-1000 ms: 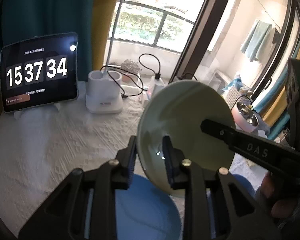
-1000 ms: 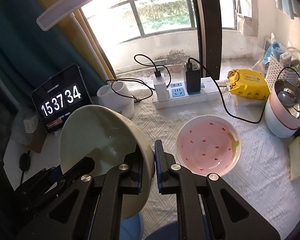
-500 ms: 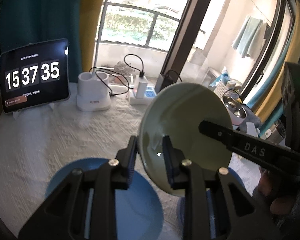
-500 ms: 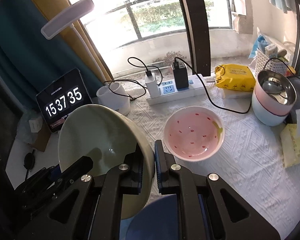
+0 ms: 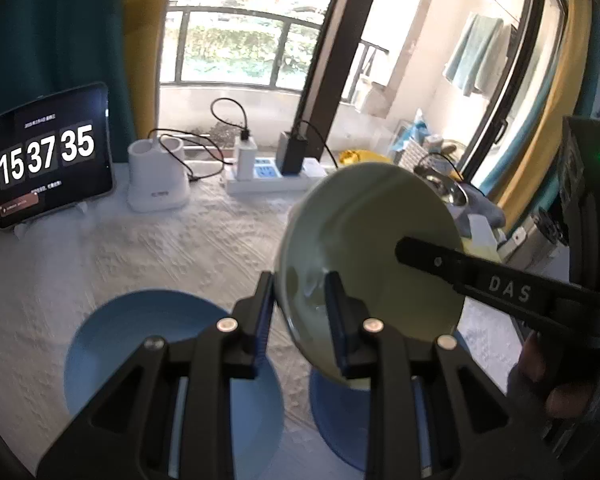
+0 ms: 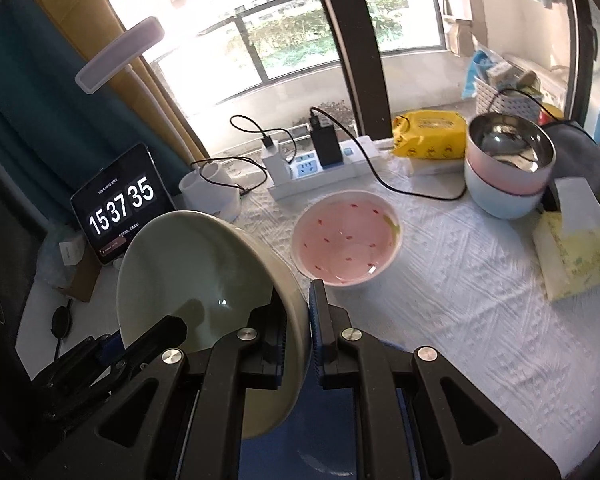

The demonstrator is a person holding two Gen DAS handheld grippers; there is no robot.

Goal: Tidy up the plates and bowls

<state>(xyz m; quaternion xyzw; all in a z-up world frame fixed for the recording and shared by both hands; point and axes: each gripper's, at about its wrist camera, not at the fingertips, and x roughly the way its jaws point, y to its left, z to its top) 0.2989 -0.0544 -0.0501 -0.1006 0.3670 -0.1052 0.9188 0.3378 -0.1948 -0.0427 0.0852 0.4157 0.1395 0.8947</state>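
A pale green bowl point(image 5: 364, 240) is held in the air by both grippers, tilted on its side. My left gripper point(image 5: 300, 312) is shut on its near rim. My right gripper point(image 6: 298, 330) is shut on the opposite rim of the green bowl point(image 6: 196, 272). Below, a blue plate point(image 5: 152, 352) lies on the white cloth at the left and a second blue dish point(image 5: 332, 416) sits under the bowl. A pink bowl with red specks point(image 6: 346, 238) rests on the cloth ahead of the right gripper.
A tablet clock point(image 5: 48, 156), a white lamp base point(image 5: 156, 184) and a power strip point(image 6: 320, 168) with cables line the back. A steel-lined pink and white bowl stack point(image 6: 508, 168), a yellow wipes pack point(image 6: 432, 134) and a tissue pack point(image 6: 576, 248) stand at the right.
Both grippers have lifted and drawn back with the green bowl. More of the cloth and both blue dishes have come into view below.
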